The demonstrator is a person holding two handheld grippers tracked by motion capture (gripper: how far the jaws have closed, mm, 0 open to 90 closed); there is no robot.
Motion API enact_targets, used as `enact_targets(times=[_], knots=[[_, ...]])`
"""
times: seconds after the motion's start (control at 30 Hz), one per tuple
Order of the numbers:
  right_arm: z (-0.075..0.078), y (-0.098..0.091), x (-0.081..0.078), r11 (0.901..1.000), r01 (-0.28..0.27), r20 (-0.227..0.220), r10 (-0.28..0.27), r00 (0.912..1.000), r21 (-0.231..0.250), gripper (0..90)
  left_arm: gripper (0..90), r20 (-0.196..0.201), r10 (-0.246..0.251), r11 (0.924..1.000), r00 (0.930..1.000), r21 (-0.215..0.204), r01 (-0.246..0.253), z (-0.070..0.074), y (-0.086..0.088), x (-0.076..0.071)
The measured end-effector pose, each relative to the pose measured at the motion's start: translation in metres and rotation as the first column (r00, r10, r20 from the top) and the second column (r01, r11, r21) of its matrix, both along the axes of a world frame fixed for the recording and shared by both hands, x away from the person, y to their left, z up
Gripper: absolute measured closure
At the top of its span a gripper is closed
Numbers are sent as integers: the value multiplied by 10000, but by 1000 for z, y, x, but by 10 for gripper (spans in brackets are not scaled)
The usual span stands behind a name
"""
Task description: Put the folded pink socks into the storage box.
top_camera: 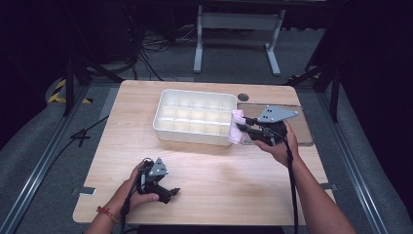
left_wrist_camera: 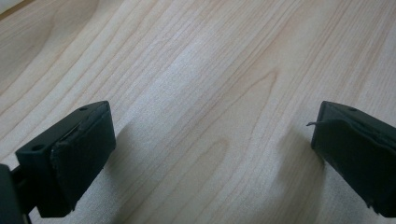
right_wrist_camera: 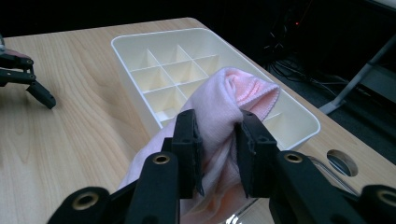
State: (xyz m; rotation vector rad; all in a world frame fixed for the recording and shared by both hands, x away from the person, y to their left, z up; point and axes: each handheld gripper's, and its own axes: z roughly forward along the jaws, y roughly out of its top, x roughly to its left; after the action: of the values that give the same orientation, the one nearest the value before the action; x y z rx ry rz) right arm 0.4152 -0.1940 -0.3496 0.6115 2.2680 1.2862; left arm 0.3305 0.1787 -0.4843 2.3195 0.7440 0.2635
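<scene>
A dark room surrounds a pale wooden table (top_camera: 204, 170), with cables and a metal stand on the floor beyond it. Near the far edge sits a white tray (top_camera: 195, 116) divided into small compartments, all visibly empty. The right gripper (right_wrist_camera: 218, 140) has its jaws clamped on a folded pink cloth (right_wrist_camera: 224, 102), held at the tray's right end just above the rim; judging by that position, the cloth is being carried toward a compartment, and the grip on the fold keeps it bundled small enough to fit. The left gripper (top_camera: 163, 187) rests low over bare wood at the near left, jaws apart and holding nothing, well clear of the work. A clear lid (top_camera: 304, 131) lies beside the tray under the right hand. The tray's rim and dividers are the only obstruction.
</scene>
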Motion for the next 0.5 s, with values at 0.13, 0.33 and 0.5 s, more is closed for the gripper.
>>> enact_targets(times=[0.13,0.33,0.5], knots=[[-2,3,6,9997,219,53,-220,9997,121,714,0,-3,-5,10000,10000,6,5,0,0,0],[-6,7,16,9983,543,-32,-542,9985,196,713,0,8,-22,10000,10000,33,22,0,0,0],[-10,12,24,9973,740,-44,-740,9972,-31,713,0,-20,-33,10000,10000,-2,33,0,-2,1]])
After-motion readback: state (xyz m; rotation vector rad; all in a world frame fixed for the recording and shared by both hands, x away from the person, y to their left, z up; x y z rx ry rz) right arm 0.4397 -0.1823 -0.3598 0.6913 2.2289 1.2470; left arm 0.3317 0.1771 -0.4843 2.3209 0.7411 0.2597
